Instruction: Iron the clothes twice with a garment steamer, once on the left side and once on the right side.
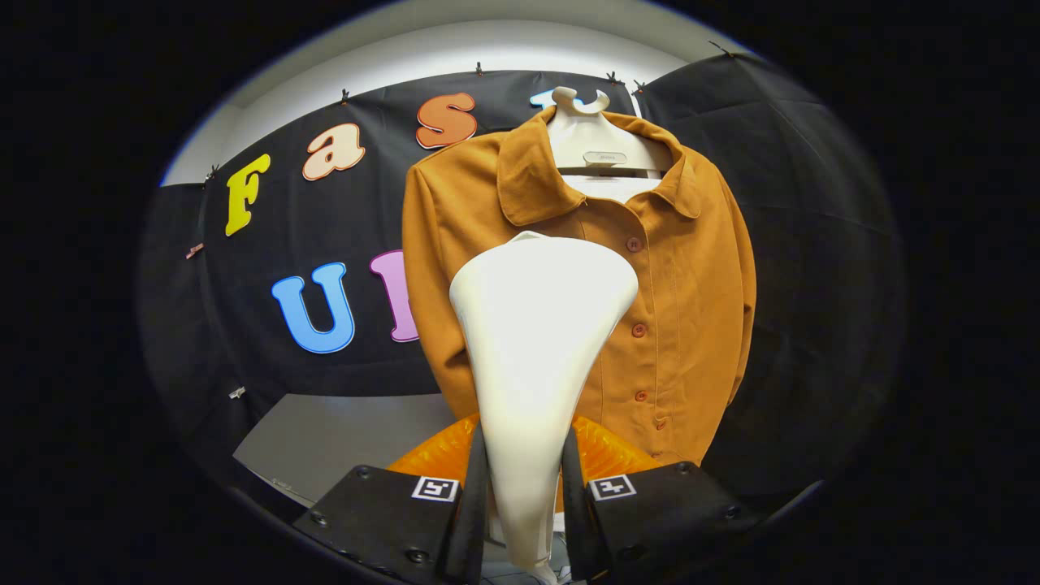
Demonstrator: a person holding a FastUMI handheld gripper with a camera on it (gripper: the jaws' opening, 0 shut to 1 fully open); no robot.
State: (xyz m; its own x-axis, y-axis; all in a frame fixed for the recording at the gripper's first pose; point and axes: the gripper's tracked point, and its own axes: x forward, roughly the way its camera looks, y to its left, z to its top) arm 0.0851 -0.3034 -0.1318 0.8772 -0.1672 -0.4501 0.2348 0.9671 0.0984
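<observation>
The gripper (524,487), its fingers closed on the neck of a white garment steamer (540,325), holds the head up before an orange-brown jacket (682,309) on its hanger (589,138) — a pass apparently about to begin, needing the head brought against one front panel.

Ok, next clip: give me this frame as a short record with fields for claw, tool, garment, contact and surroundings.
claw: claw shut on the steamer's handle, a finger on each side
tool: white garment steamer, wide head up, pointing at the jacket
garment: brown button-front jacket on a white hanger, hanging buttoned
contact: cannot tell whether the head touches the fabric
surroundings: grey table below, orange thing behind the handle
</observation>
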